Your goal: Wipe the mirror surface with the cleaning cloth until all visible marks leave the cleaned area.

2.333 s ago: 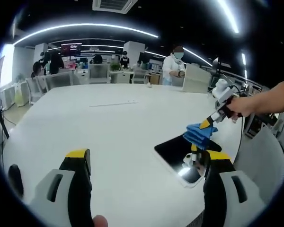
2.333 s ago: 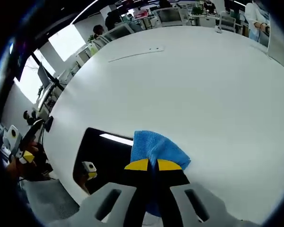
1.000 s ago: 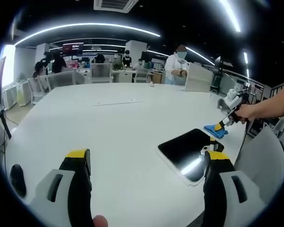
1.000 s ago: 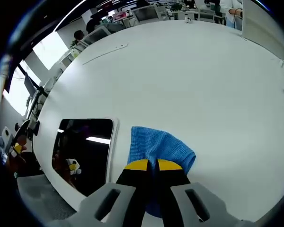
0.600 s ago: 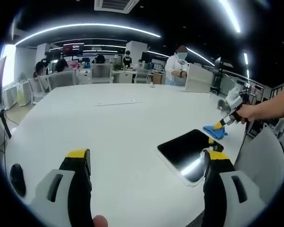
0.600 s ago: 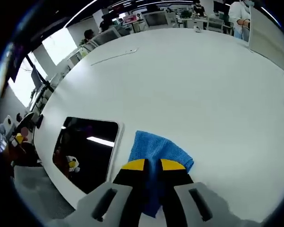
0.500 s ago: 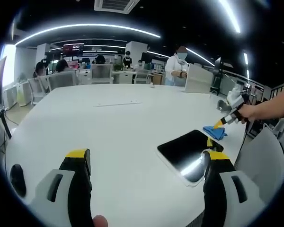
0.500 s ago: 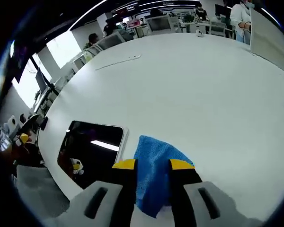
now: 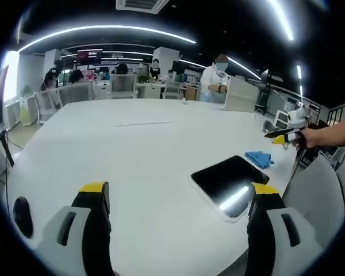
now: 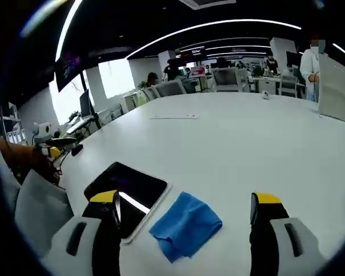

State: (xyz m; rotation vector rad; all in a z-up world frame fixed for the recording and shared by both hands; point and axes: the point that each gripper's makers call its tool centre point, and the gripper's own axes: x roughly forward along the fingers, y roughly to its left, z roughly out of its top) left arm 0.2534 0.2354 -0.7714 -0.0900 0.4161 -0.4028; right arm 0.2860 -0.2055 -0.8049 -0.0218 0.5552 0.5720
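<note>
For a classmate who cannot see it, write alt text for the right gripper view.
A blue cleaning cloth lies loose on a white table, beside a dark rectangular mirror, between the open jaws of the right gripper. An office with desks, chairs and people fills the background.

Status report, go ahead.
Left gripper open, empty. Right gripper open, off the cloth. Cloth on table beside the mirror. Nothing in the way.

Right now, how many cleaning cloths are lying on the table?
1. The blue cleaning cloth lies crumpled on the white table just beside the mirror, released, between the open right tool's jaws.
</note>
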